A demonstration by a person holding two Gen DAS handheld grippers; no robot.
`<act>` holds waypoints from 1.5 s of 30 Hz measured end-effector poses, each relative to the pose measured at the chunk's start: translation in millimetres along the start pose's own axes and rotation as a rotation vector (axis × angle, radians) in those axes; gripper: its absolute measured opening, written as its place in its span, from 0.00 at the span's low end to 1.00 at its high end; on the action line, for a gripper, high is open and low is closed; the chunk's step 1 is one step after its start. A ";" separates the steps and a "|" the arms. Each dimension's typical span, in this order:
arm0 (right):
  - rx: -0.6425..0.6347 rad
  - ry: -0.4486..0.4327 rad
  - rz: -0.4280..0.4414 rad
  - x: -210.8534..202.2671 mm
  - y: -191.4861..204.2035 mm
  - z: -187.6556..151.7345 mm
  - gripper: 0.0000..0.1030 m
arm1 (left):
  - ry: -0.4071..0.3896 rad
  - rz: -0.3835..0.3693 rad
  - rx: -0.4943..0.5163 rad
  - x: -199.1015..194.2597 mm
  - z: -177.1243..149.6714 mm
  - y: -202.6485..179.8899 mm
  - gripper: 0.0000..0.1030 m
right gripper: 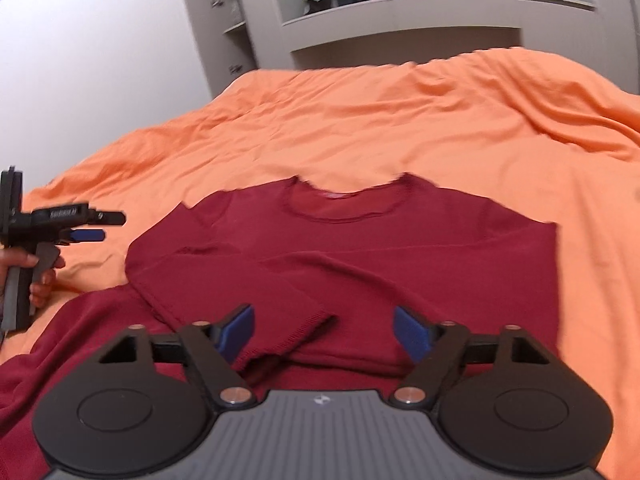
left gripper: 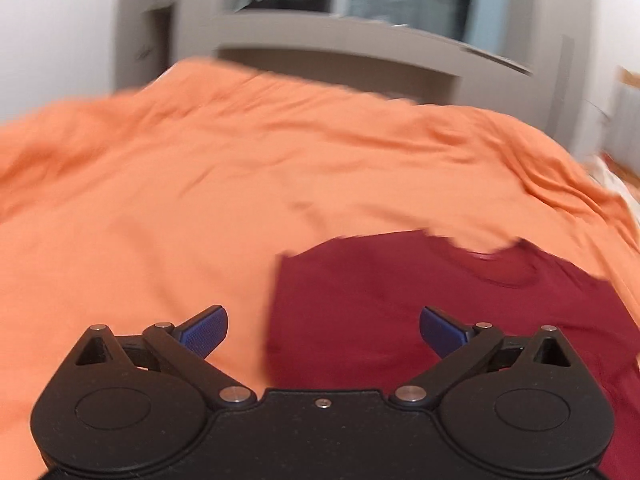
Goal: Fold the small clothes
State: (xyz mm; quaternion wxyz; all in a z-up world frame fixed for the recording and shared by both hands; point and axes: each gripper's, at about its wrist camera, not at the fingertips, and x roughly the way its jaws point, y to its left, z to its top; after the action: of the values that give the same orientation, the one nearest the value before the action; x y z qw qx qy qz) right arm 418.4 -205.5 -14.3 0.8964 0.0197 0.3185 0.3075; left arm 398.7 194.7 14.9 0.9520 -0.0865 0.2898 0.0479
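A dark red long-sleeved top (right gripper: 360, 248) lies flat on the orange bedsheet (right gripper: 400, 128), collar away from me. One sleeve (right gripper: 240, 296) is folded across its body, cuff near the lower middle. My right gripper (right gripper: 324, 330) is open and empty just above the lower part of the top, near the cuff. My left gripper (left gripper: 323, 332) is open and empty over the top's left edge (left gripper: 400, 312). It also shows in the right wrist view (right gripper: 92, 226), held by a hand left of the top, above the sheet.
The orange sheet (left gripper: 160, 168) covers the whole bed and is wrinkled toward the far right. A grey shelf unit and window (right gripper: 400, 20) stand beyond the bed's far edge. A white wall (right gripper: 100, 40) is at the left.
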 end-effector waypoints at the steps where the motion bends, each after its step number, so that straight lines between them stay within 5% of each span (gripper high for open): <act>1: -0.001 0.009 0.002 6.2 3.2 1.2 0.74 | 0.012 -0.007 -0.065 4.4 -0.5 13.7 0.98; 7: 0.036 0.067 -0.003 41.3 13.1 0.7 0.66 | -0.002 -0.119 -0.231 20.8 0.6 49.4 0.97; 12: 0.040 0.086 -0.025 47.4 12.8 -5.5 0.20 | 0.020 -0.150 -0.275 39.8 -0.7 49.8 0.94; 28: 0.034 0.068 -0.025 42.3 11.6 -6.0 0.17 | 0.034 -0.259 -0.279 61.4 -10.3 45.4 0.86; 45: 0.009 0.027 -0.055 35.6 13.6 -2.3 0.11 | 0.243 -0.266 -0.240 75.1 -4.6 39.9 0.81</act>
State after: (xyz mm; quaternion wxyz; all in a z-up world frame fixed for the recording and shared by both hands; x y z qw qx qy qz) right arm 431.4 -174.8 -32.9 0.9001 0.0108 0.3325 0.2814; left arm 452.8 236.0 -36.4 0.8909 -0.2420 0.3806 -0.0547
